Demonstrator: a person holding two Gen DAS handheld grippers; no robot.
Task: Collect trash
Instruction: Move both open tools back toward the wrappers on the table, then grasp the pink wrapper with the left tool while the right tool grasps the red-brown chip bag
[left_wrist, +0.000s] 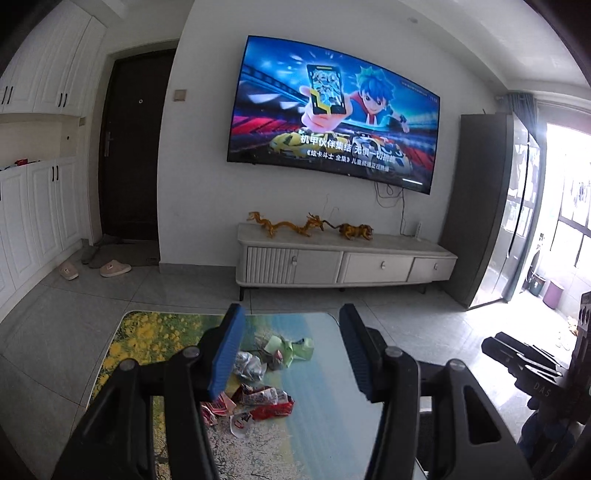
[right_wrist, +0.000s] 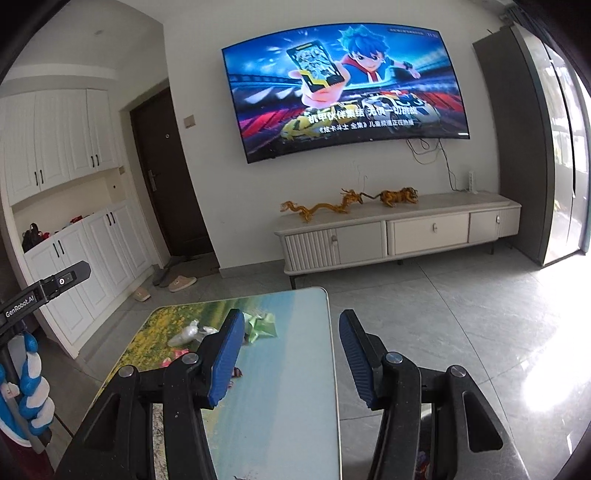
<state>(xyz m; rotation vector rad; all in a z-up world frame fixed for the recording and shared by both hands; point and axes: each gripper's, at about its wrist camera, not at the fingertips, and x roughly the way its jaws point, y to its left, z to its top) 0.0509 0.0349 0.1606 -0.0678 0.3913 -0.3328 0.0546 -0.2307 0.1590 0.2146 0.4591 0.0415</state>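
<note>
Trash lies on a low table (left_wrist: 325, 417) with a printed landscape top. In the left wrist view I see red snack wrappers (left_wrist: 266, 400), a silver foil wrapper (left_wrist: 249, 365) and crumpled green paper (left_wrist: 295, 349). My left gripper (left_wrist: 291, 350) is open and empty, held above the table just right of the pile. In the right wrist view the green paper (right_wrist: 260, 325) and silver wrapper (right_wrist: 190, 332) lie left of my right gripper (right_wrist: 291, 350), which is open and empty above the table (right_wrist: 295, 387). Its left finger hides part of the red wrappers.
A white TV cabinet (left_wrist: 343, 258) with golden dragon figures (left_wrist: 291, 225) stands ahead under a wall TV (left_wrist: 332, 110). White cupboards (left_wrist: 37, 221) and slippers (left_wrist: 114, 267) are at left. A tall grey cabinet (left_wrist: 480, 206) stands right. The other gripper (left_wrist: 524, 362) shows at right.
</note>
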